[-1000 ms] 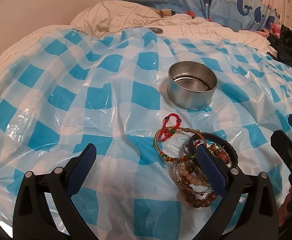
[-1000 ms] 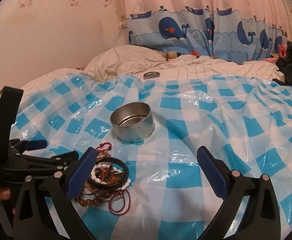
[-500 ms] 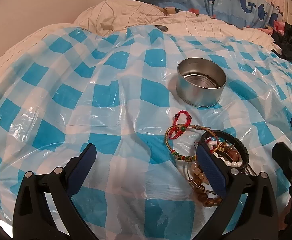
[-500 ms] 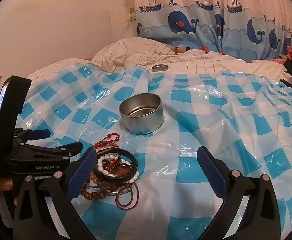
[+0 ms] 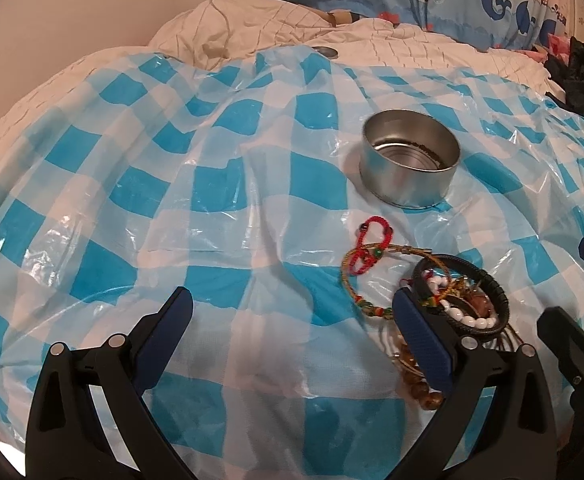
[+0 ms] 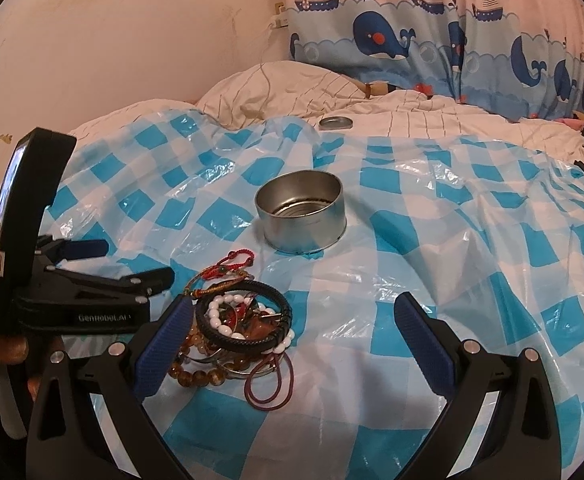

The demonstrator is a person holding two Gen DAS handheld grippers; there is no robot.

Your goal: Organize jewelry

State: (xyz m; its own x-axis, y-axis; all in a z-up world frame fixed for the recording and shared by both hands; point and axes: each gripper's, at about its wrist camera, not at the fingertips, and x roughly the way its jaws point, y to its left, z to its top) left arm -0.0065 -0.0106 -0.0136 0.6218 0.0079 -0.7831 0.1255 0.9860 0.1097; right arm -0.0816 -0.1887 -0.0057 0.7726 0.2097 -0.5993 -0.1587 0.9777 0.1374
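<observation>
Both grippers, left (image 5: 292,332) and right (image 6: 294,338), gape wide and hold nothing; the bracelets (image 6: 244,320) lie tangled in a heap just short of the tin (image 6: 302,208); pinching one may drag its neighbours or snag the slippery plastic sheet (image 6: 452,264).

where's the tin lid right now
The tin lid lies far back on the striped bedding, just past the checkered sheet's far edge, beyond the open tin.

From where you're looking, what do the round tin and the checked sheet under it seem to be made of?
The round tin looks like bare metal: silvery, with dull reflections and ridged rings on its floor. The checked sheet looks like thin plastic film: glossy highlights, crinkles, slightly see-through.
</observation>
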